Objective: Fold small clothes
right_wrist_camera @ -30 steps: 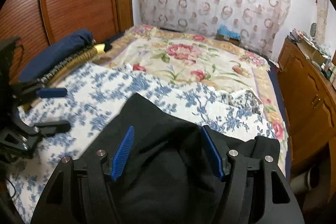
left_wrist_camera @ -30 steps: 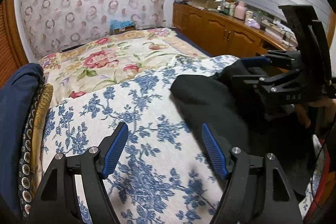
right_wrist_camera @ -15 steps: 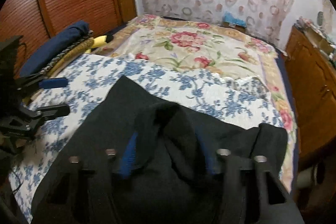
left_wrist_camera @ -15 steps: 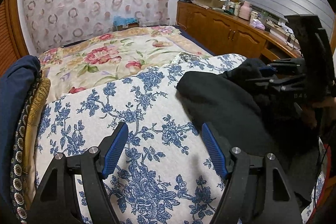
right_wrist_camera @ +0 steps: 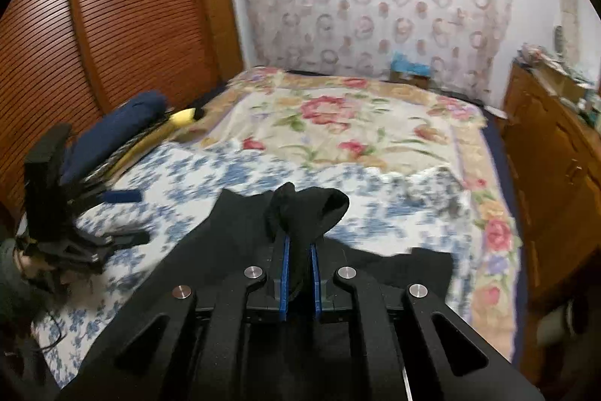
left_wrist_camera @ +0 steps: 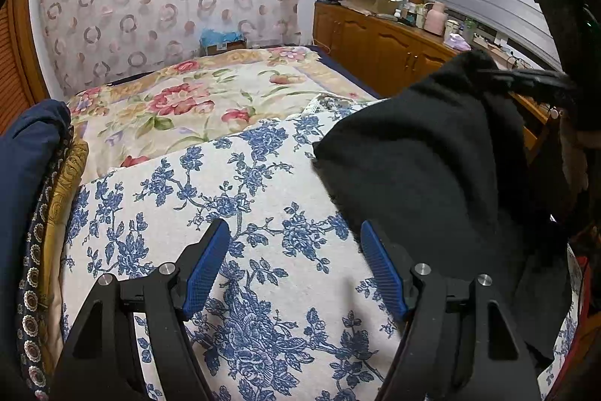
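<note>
Gripping: right gripper (right_wrist_camera: 298,273) is clenched on a bunched fold of the black garment (left_wrist_camera: 424,160), lifting that edge so it can be carried over.
Garment place: partly raised, the remainder draped on the blue-flowered cloth (left_wrist_camera: 240,213) on the bed, a flat surface for folding.
Left gripper (left_wrist_camera: 295,264): released, jaws wide, hovering over the cloth just beside the garment's near edge, probably ready to pin or catch it.

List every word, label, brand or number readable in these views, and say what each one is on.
None can be read.
Cardboard box by the curtain: a pale label, too small to read.
Bottles and boxes on the wooden cabinet: any print is too small and blurred.
</note>
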A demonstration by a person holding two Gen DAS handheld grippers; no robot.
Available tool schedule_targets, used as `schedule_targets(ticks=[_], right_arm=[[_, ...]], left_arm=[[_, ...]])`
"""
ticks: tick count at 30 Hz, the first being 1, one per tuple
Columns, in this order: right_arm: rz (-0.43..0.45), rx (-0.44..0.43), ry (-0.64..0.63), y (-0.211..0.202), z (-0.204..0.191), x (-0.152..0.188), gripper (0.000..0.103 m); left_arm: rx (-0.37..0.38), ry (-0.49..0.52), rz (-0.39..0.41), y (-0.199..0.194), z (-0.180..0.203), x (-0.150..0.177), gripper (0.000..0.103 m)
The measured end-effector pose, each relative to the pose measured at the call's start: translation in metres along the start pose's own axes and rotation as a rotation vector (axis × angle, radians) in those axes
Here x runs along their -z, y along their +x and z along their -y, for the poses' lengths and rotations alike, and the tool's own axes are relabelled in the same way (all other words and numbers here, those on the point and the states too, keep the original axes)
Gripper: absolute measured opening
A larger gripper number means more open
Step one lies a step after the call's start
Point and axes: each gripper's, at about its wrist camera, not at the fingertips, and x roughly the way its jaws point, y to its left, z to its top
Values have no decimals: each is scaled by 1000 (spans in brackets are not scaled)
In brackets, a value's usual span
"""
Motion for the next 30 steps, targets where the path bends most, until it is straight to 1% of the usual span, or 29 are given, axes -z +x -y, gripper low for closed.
schedule_targets(ticks=[2, 3, 4, 5, 6, 7, 8, 9, 11, 15, 18, 20, 24, 27, 30], right_arm=[[-11, 41, 39, -3, 14, 1, 9], [-18, 78, 69, -3, 22, 3, 9], [-24, 132, 90, -3, 29, 6, 9], [-31, 184, 90, -2, 32, 9, 11], [-47, 226, 82, 1, 33, 13, 21], [-73, 275, 75, 4, 33, 18, 25], [-82, 300, 67, 5, 32, 22, 30], [-83, 321, 55, 5, 30, 25, 43], [-93, 345, 52, 1, 25, 32, 55], [-64, 330, 60, -18, 15, 40, 56], [-39, 301, 41, -35, -5, 48, 56], [-30, 289, 23, -45, -16, 61, 56], [-36, 227, 18, -59, -36, 88, 56], [-37, 187, 3, -69, -57, 107, 56], [-31, 144, 5, -80, -69, 119, 56]], left_arm=[[2, 1, 0, -1, 0, 1, 73], [3, 3, -1, -2, 1, 1, 73], [2, 4, -2, -3, 4, 2, 73], [4, 6, -3, -4, 5, 3, 73], [5, 7, -4, -5, 7, 3, 73], [7, 10, -3, -6, 8, 4, 73], [9, 15, -2, -8, 10, 5, 73], [10, 19, -1, -10, 12, 6, 73], [14, 22, 2, -14, 15, 8, 73], [15, 24, 20, -29, 24, 13, 73], [9, 21, 38, -43, 28, 18, 73], [4, 19, 48, -50, 30, 21, 73], [-1, 5, 69, -68, 33, 29, 73], [-25, 4, 85, -80, 36, 35, 73], [-43, 1, 102, -90, 39, 40, 73]])
